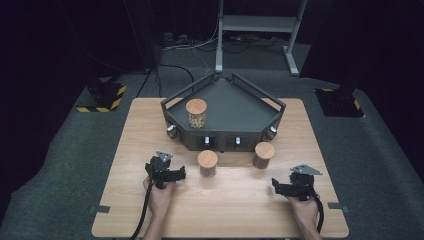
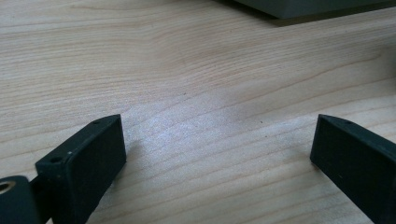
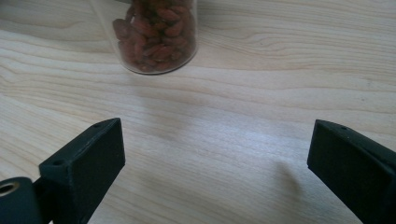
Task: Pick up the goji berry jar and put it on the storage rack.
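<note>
one jar (image 1: pixel 196 113) sits in the dark tray (image 1: pixel 250 112). two jars (image 1: pixel 207 163) (image 1: pixel 263 154) stand on the table (image 1: pixel 150 125) in front of it, not yet loaded. my left gripper (image 1: pixel 180 175) and right gripper (image 1: pixel 276 187) are both wide, holding nothing; the right faces the red-filled jar (image 3: pixel 156 35).

My right gripper (image 3: pixel 217 154) hangs over the table (image 3: pixel 243 107), jaws spread wide with nothing between; a clear jar (image 3: pixel 156 35) of reddish-brown pieces stands ahead, upper left.
</note>
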Demonstrator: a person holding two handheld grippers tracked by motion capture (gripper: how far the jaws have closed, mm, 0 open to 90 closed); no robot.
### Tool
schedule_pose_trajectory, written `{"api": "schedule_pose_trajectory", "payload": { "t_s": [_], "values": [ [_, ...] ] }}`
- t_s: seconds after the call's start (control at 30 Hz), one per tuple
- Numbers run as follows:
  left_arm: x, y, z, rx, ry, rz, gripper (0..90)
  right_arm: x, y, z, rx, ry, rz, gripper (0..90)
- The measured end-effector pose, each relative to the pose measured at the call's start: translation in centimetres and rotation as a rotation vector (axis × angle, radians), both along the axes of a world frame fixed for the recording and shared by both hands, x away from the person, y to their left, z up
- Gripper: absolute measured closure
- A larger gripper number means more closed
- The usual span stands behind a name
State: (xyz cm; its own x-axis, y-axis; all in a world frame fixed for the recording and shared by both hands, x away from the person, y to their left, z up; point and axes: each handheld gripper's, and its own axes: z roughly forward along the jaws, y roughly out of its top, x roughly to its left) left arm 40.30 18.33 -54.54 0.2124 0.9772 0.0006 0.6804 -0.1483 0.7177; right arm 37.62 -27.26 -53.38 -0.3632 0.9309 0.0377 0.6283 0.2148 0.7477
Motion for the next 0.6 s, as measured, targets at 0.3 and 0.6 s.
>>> {"api": "schedule_pose_trajectory", "payload": {
  "t_s": [0.3,0.6],
  "values": [
    [0.0,0.0,0.0,0.000,0.000,0.000,3.4,-0.2,1.2,-0.3,-0.011,-0.009,0.045,4.4],
    [0.0,0.0,0.0,0.000,0.000,0.000,3.4,-0.4,2.4,-0.2,-0.004,-0.011,0.084,4.5]
  ]
}}
